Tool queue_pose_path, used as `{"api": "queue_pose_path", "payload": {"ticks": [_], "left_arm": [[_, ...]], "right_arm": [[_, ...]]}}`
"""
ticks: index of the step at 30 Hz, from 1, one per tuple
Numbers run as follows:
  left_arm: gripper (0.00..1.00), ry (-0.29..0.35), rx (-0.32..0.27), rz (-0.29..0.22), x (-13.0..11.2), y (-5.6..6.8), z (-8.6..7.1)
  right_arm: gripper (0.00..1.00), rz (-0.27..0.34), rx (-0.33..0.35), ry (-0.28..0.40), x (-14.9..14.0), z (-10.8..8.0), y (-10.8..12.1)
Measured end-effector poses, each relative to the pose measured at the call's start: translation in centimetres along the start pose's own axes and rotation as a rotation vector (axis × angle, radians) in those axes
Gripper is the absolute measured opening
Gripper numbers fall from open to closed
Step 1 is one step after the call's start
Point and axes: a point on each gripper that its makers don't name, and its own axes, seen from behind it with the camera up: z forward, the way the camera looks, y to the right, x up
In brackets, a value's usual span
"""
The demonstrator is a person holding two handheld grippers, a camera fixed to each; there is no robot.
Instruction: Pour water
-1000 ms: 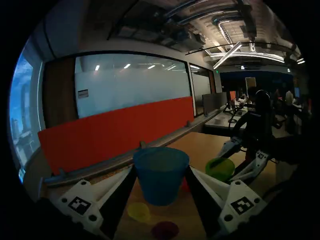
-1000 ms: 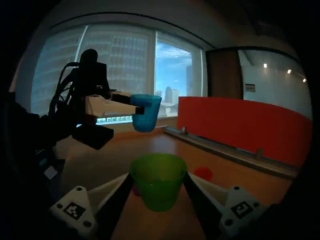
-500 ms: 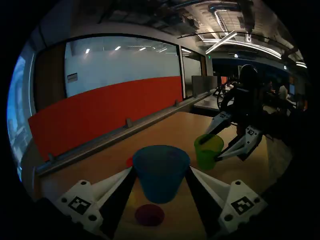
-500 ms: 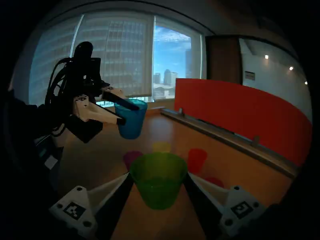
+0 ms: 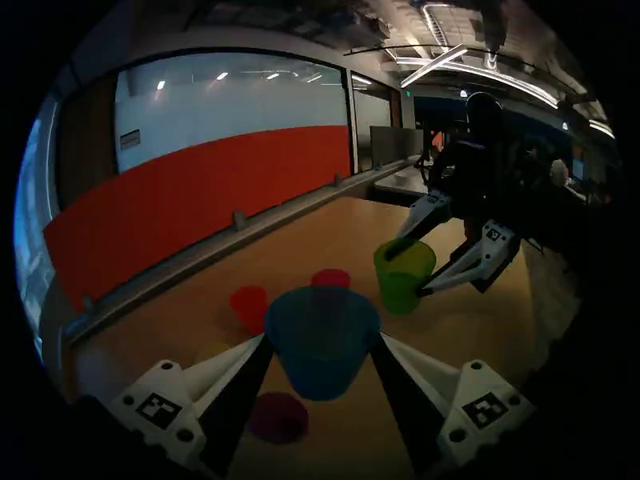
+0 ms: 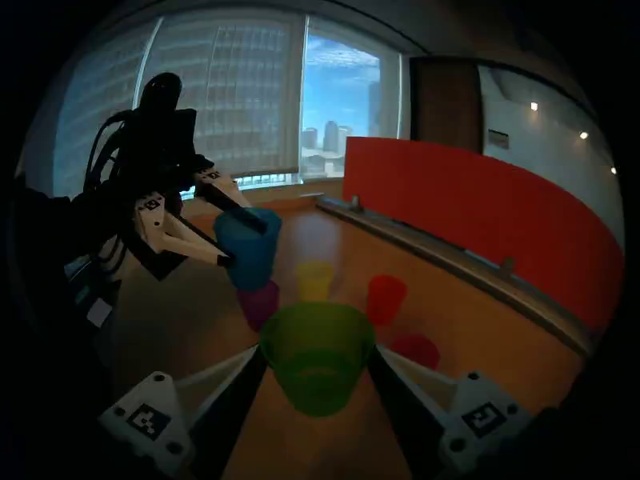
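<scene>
Step in hand, as judged: the approach before pouring. Both cups are lifted and carried, and neither is tipped.

The left gripper has both fingers pressed on the sides of a blue cup. The cup stands upright between them, rim level, clear of the table. The right gripper has both fingers clamped on a green cup, also upright, rim level and off the table.

In the left gripper view, the green cup hangs ahead of the left fingers and to their right. In the right gripper view, the blue cup hangs ahead of the right fingers and to their left. The two cups are near each other but apart, and their rims do not meet.

The insides of both cups are too dim to show whether either holds water. Which cup is to pour cannot be told either.

The next move calls for:
- bringing one rim just above the other cup's mouth;
- holding the receiving cup steady and upright;
- tipping the pouring cup slowly, with the grip kept firm so it does not turn between the fingers.

Below and beyond the right fingers, four small cups stand on the table. A purple cup stands under the blue one, a yellow cup straight ahead, a red cup to the right, and a dark red cup nearest on the right. They stand close to the likely pouring spot, so any spill would probably reach them.

A red panel runs along the table's far side.
</scene>
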Motion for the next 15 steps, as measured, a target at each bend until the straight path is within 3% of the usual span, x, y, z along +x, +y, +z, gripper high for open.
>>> {"api": "queue_pose_path", "payload": {"ticks": [15], "left_arm": [[0.85,-0.089,-0.045,0.004,-4.7,2.7,1.7]], "right_arm": [[0.90,0.017,-0.004,-0.046,-2.0,-0.3,0.7]]}}
